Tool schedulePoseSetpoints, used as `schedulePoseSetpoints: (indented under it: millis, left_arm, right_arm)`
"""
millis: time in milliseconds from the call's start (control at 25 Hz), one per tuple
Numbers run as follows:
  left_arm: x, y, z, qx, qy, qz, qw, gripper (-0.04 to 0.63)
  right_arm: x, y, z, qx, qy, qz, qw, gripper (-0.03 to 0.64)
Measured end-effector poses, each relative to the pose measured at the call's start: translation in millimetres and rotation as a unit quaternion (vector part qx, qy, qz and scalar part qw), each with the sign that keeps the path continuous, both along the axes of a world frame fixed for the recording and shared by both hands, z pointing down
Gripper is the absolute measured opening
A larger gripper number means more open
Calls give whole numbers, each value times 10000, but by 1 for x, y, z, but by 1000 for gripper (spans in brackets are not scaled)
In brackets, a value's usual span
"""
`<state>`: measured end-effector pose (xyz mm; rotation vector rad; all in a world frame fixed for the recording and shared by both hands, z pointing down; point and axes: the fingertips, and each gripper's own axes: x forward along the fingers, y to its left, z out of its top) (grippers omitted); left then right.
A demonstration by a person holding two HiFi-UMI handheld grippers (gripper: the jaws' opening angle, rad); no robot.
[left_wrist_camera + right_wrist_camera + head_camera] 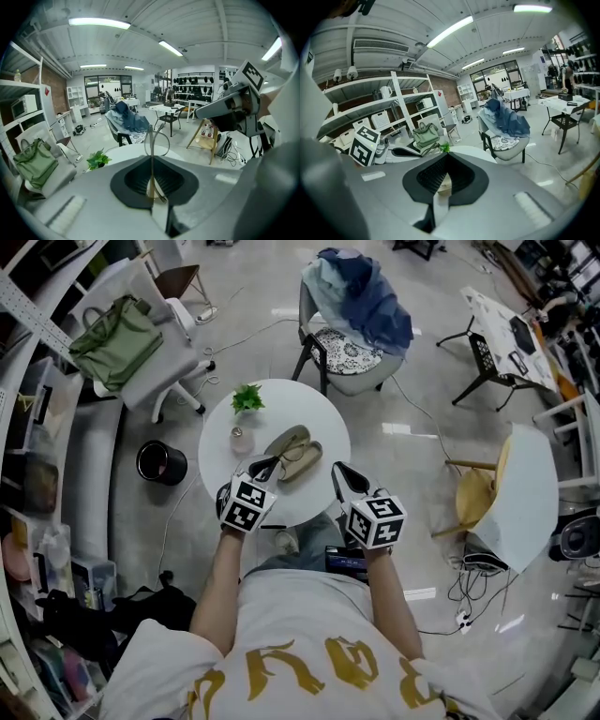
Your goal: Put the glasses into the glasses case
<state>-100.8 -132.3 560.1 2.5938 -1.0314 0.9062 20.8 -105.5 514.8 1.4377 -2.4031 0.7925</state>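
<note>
Left gripper view: glasses point(156, 142) clamped edge-on between closed jaws of left hand-held gripper point(151, 157), over surface point(281, 409). Open case point(295, 454) seen on surface, near both. Right hand-held gripper point(446, 157) closed, nothing held.

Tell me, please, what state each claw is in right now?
Left claw: closed on the glasses.
Right claw: closed, holding nothing.
</note>
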Motion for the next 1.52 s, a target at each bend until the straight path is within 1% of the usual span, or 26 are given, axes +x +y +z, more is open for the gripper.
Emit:
schedulePoseSetpoints:
  millis: [280, 520, 800, 1080, 1280, 1520]
  left_arm:
    - [6, -7, 14, -128, -339, 228, 9991, 14]
    - [11, -18, 33, -318, -438, 298, 9981, 14]
    - [14, -27, 60, -570, -579, 279, 9963, 14]
    - [17, -36, 87, -821, -824, 216, 9930, 14]
    - [20, -43, 108, -931, -1059, 273, 9896, 15]
    - [22, -51, 129, -1077, -1303, 276, 9852, 15]
  right_arm:
    - [-9, -24, 2, -10, -66, -219, 9997, 20]
    - [-1, -40, 16, -162, -93, -164, 9997, 20]
    - [10, -52, 37, -387, -62, -198, 9990, 20]
    - [11, -59, 59, -675, -68, -300, 9972, 20]
    - [19, -66, 73, -833, -53, -319, 9960, 20]
    - [23, -70, 94, -1017, 198, -526, 9932, 20]
